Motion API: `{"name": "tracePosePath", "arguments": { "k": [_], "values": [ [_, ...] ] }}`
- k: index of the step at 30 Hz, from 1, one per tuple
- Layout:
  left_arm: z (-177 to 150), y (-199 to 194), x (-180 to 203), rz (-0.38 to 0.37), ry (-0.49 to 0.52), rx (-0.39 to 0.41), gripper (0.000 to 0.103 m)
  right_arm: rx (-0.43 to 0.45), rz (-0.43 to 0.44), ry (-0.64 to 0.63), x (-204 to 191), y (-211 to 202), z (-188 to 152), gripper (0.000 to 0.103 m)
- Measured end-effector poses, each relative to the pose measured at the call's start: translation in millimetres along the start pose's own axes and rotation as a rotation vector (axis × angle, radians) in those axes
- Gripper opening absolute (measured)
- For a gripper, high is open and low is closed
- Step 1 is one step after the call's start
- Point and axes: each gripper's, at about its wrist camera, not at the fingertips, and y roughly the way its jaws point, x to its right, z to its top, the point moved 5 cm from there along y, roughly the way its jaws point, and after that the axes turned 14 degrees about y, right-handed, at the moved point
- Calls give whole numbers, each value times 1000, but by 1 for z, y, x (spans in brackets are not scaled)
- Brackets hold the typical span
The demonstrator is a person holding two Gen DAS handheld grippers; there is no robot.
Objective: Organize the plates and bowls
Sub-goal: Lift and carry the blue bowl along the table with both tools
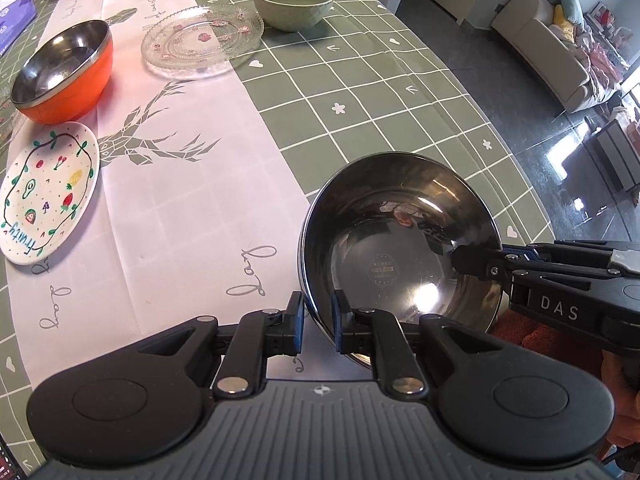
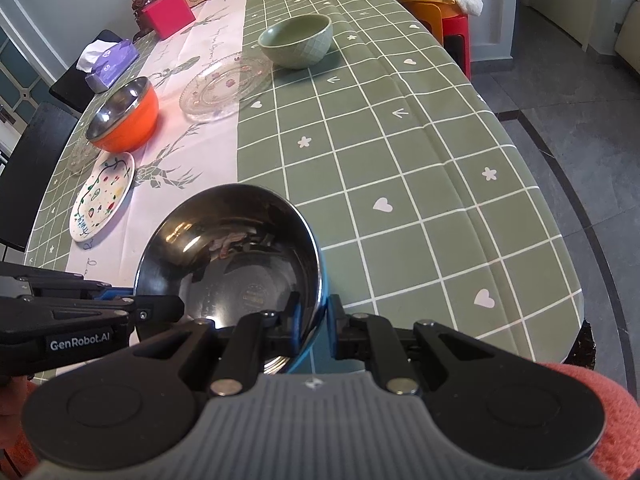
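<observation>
Steel bowl (image 1: 400,240), blue outside, sits low in frame, tilted, both my tongs clamped on its rim: left gripper (image 1: 318,318) near edge, right gripper (image 2: 314,316) opposite. I should keep it level and carry it toward the orange bowl (image 1: 64,72), upper left.

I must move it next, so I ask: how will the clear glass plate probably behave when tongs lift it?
The glass plate is probably fragile: it is thin and clear. Its smooth, glossy surface may slip between pads. Its flat, shallow shape should not roll.
</observation>
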Motion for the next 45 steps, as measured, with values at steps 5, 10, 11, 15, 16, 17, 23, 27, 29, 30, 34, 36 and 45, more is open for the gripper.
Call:
{"name": "tracePosePath", "arguments": {
  "k": [5,10,11,15,16,17,23,27,29,30,34,36,45],
  "values": [
    [1,0,-1,-12,-5,2,17,-1,-2,-3,-1,0,-1,14],
    [1,0,0,-16,-1,4,18,4,-9,-13,-3,0,2,14],
    [1,0,0,-17,-3,5,18,5,-8,-13,-2,0,2,14],
    [2,0,-1,-43,-17,10,26,8,-8,-15,-3,-1,4,25],
    [2,0,-1,-45,-19,12,27,10,-10,-16,-3,-1,5,27],
    [3,0,-1,-45,-21,15,28,11,-11,-18,-3,-1,5,27],
    [7,-4,0,-46,-15,27,30,17,-3,-18,-3,-3,7,24],
    [9,-5,1,-49,-14,38,18,47,-33,-11,2,-5,12,10],
    [12,-4,2,-59,-21,39,18,56,-36,0,6,-7,16,8],
    [16,-4,3,-63,-23,43,18,57,-36,7,8,-8,20,8],
    [31,-1,10,-76,-28,66,18,97,-69,-2,13,-12,33,8],
    [39,1,13,-82,-29,74,18,112,-84,0,17,-13,41,8],
    [45,20,24,-109,-36,27,18,87,-105,36,34,-6,55,9]
  ]
}}
